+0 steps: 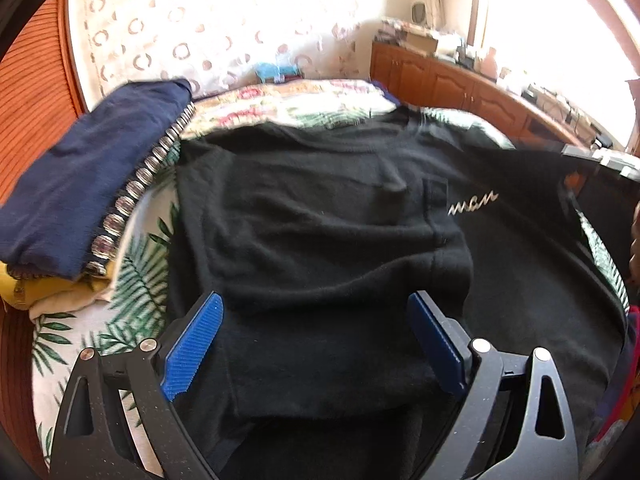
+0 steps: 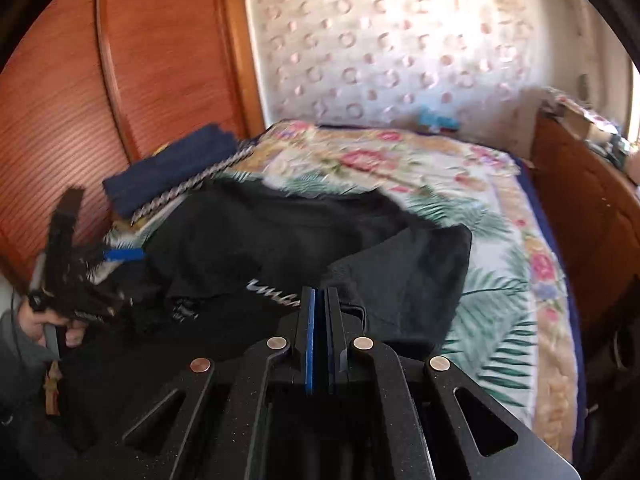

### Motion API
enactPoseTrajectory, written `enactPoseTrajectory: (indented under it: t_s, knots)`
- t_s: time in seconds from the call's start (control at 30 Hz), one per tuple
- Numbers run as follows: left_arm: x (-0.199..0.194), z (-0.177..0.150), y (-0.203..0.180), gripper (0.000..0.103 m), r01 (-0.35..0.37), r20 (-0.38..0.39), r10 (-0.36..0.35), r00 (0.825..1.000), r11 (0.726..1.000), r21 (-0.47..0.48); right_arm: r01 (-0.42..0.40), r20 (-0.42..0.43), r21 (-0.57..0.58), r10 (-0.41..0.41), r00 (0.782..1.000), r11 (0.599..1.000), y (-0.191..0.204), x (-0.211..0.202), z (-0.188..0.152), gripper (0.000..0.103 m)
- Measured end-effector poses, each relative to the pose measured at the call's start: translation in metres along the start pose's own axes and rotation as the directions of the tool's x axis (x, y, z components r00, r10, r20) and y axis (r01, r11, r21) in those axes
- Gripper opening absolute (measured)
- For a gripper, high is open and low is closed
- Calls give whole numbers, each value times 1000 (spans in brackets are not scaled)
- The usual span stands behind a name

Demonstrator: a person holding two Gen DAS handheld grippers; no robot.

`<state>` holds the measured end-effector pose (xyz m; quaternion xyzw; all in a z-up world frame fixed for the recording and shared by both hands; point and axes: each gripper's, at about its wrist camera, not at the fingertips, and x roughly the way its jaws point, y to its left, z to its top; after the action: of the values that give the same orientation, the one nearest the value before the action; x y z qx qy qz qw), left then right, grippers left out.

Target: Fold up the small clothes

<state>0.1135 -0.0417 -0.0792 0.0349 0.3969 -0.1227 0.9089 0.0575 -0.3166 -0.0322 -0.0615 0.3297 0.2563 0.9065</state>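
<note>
Right up against the lens, your left gripper has its blue pads spread wide over the black sweatshirt, nothing pinched between them. That sweatshirt is lying across the leaf-print bedspread, with one side already flipped over the middle and a little white script logo showing on the chest. Your right gripper has its jaws fully together; a black flap of the sweatshirt sits right at its tips, but it's too dark to say whether any cloth is actually caught in there. Off to the left there's a stack of folded clothes, navy on top, with a sequin-trimmed edge, beside the wooden wardrobe.
</note>
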Motion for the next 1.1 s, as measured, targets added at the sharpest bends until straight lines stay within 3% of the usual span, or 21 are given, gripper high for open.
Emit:
enactPoseTrajectory:
  t_s: [0.03,0.2,0.37,0.63,1.07,1.1]
  knots:
    - [-5,1,1,94,3,17,-3,1000,1000,-5,-1,-5,-1,1,1000,1000,-1,1,-1,4]
    - [-31,2,2,94,36,97,-33,995,999,-31,31,22,40,-32,999,999,-21,-4,7,23]
    - [-45,4,-1,94,50,134,-45,990,998,-32,82,18,58,-83,996,995,-37,-6,8,24]
    - [-50,-2,-10,94,54,138,-52,989,998,-13,103,-103,70,-96,990,992,-44,43,1,24]
    - [-52,-9,-15,94,80,137,-77,988,997,-20,13,-125,114,1,992,993,-42,34,-17,24]
    - [-52,-9,-16,94,80,137,-77,988,997,-19,6,-121,110,8,993,994,-39,32,-18,19]
